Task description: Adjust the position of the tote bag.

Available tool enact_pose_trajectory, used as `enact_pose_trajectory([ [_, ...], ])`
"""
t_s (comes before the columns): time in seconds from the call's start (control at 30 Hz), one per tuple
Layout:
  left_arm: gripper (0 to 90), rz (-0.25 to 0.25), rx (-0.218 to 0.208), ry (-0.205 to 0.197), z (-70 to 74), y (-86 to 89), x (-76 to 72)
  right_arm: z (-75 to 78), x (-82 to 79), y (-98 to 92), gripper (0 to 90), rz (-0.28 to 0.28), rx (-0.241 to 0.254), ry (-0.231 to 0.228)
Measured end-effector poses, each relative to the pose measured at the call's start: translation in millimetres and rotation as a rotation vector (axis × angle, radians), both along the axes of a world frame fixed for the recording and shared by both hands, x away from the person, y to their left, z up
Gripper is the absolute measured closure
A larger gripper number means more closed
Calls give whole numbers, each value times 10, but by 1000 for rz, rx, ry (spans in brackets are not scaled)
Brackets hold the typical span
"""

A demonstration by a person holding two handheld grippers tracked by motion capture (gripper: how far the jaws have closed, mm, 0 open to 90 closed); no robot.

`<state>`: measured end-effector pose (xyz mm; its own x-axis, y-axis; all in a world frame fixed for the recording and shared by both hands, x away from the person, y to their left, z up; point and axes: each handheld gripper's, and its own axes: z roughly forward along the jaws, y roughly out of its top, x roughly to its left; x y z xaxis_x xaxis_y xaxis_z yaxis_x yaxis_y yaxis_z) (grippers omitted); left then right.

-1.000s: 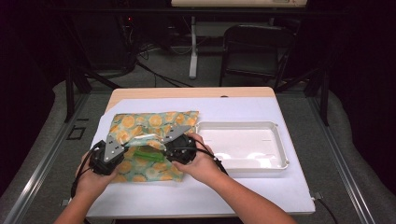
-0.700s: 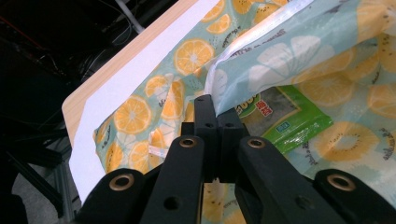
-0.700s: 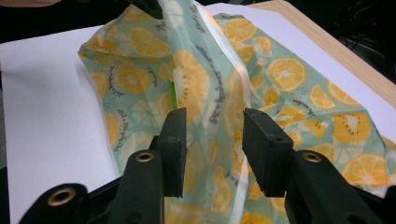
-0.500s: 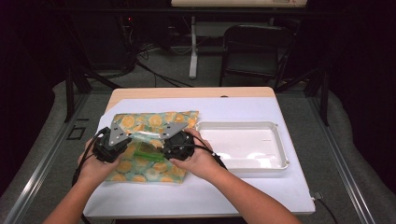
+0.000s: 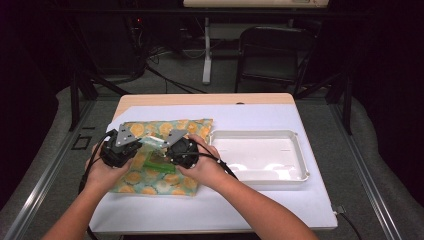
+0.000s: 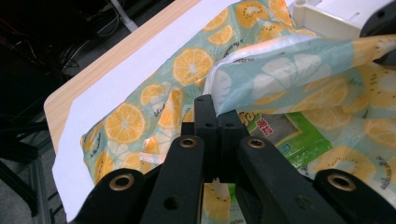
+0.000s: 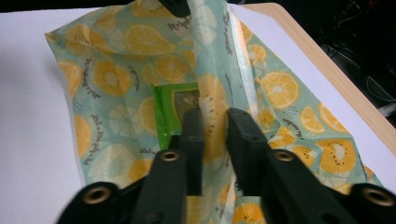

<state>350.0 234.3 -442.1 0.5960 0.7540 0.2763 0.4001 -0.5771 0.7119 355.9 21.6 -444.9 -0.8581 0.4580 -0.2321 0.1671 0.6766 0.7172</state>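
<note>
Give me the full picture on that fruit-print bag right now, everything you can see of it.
The fruit-print bag is a flat, glossy, plastic-looking pouch in pale teal with orange slices and kiwis. It lies on the white table cover, left of the white tray. Its top layer is lifted into a ridge, pinched by the shut left gripper at one end, with the right gripper straddling the other end, jaws just closing. Under the raised layer sits a green packet.
</note>
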Motion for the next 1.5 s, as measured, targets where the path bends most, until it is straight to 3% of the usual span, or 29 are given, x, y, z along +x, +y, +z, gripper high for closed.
enact_pose_trajectory([
  [0.17,900,7,-6,1,31,-5,41,22,52,6,900,-1,0,14],
  [0.4,899,22,2,1,78,-3,128,99,147,20,900,-26,0,6],
  [0.57,897,28,48,-10,156,-45,224,168,252,23,900,-55,-2,-9],
  [0.97,897,45,104,-19,239,-155,506,282,579,3,900,-143,11,-1],
  [1.23,885,63,94,-5,269,-192,698,340,745,9,900,-194,3,-14],
  [1.5,900,93,78,30,208,-270,885,261,923,-18,900,-239,20,44],
])
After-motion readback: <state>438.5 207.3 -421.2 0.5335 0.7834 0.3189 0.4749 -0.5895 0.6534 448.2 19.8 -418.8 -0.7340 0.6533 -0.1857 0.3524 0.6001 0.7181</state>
